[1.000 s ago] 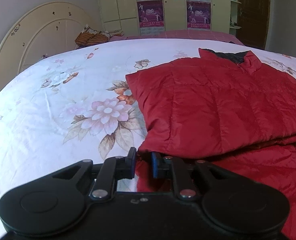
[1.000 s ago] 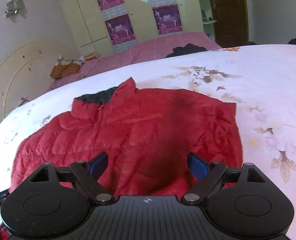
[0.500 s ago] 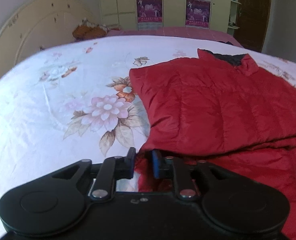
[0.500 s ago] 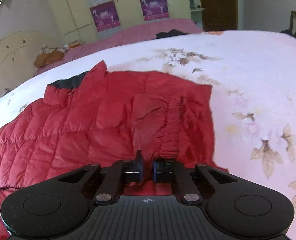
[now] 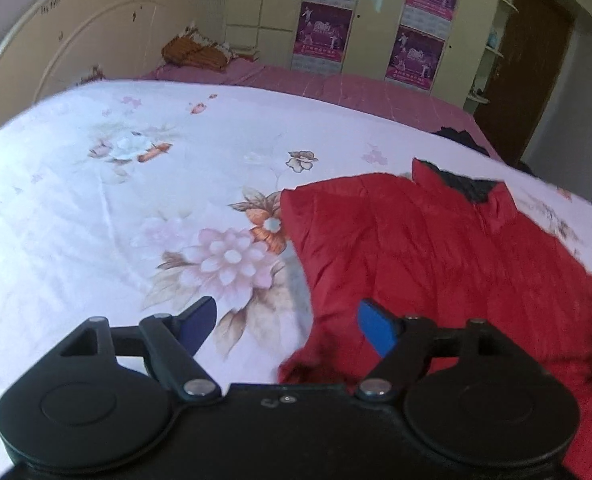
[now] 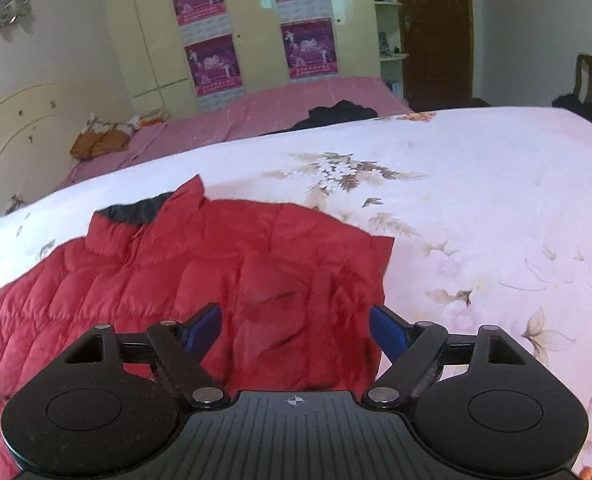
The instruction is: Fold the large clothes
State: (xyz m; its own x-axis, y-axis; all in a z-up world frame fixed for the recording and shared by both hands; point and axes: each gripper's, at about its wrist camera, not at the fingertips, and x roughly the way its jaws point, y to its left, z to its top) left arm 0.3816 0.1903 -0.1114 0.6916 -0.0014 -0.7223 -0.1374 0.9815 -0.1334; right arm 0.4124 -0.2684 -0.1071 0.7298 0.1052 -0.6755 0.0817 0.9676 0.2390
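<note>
One red jacket (image 6: 223, 280) lies on the floral bed (image 5: 95, 208), seemingly folded over itself. Two tools hover above it: left tool (image 5: 285, 326) and right tool (image 6: 293, 330), both released, grasping nothing.

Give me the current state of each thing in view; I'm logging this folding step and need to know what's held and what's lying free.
left gripper: open, holding nothing.
right gripper: open, holding nothing.
red puffer jacket: lying on the bed, partly folded, collar open showing dark lining.
floral bedsheet: spread over the bed, slightly wrinkled.
wooden door: shut.
wardrobe doors: shut.
</note>
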